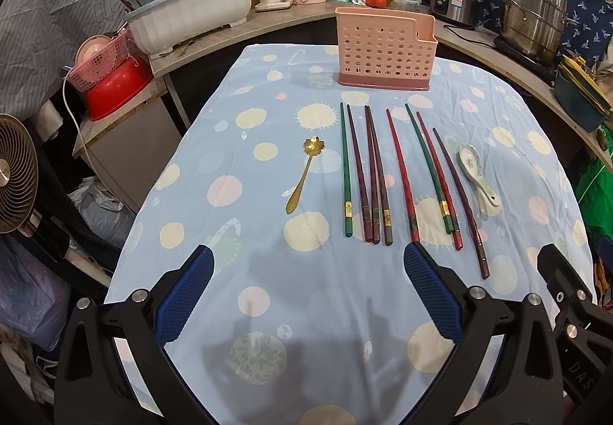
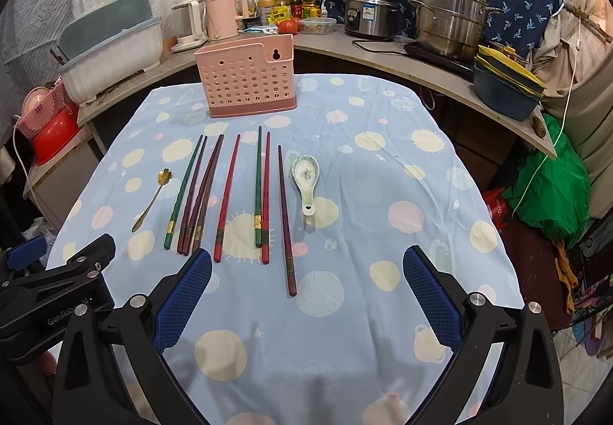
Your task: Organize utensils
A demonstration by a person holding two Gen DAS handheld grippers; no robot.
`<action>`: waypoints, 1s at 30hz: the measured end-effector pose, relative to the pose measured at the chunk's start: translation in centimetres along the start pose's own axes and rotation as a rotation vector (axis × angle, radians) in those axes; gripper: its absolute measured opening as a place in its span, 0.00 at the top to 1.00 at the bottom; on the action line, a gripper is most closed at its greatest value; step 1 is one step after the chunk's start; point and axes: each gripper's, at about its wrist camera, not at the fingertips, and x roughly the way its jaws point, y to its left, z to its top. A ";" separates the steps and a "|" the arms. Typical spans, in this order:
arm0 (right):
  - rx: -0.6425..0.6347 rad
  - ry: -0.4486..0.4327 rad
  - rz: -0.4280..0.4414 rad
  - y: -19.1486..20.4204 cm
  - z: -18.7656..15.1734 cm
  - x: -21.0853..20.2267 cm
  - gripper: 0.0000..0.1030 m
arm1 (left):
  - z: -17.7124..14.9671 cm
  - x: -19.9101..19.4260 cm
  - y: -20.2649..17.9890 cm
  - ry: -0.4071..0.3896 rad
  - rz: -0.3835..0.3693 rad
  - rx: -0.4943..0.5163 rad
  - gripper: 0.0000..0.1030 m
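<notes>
A pink perforated utensil holder [image 1: 385,49] [image 2: 247,78] stands empty at the far side of the table. In front of it lie several chopsticks [image 1: 373,176] [image 2: 226,195] in green, dark red and red, side by side. A gold flower-shaped spoon [image 1: 304,172] [image 2: 153,197] lies left of them; a white ceramic spoon [image 1: 477,172] [image 2: 306,183] lies right of them. My left gripper [image 1: 308,264] hovers open above the near cloth, short of the chopstick ends. My right gripper [image 2: 306,266] is open too, beside it, with one long chopstick's end between its fingers' line.
The table wears a blue dotted cloth [image 1: 268,310] [image 2: 383,233]. A curved counter [image 2: 383,53] behind holds kettles, bottles, a rice cooker [image 2: 369,11] and a steel pot [image 2: 450,13]. A white dish tub [image 1: 191,15], red basin [image 1: 118,88] and fan [image 1: 15,172] stand at left.
</notes>
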 end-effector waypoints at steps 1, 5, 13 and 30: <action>-0.001 0.000 0.002 0.0 0.0 0.0 0.06 | 0.0 0.0 0.0 0.000 0.001 0.000 0.08; 0.001 0.002 0.003 0.0 0.0 0.1 0.06 | 0.1 0.0 0.1 0.002 0.001 0.000 0.08; 0.001 0.012 0.008 -0.3 1.0 1.1 0.06 | 1.3 1.0 0.6 0.008 0.005 -0.007 0.08; 0.014 0.073 0.000 -1.0 3.5 8.1 0.07 | 3.1 7.7 3.0 0.079 0.044 -0.059 0.08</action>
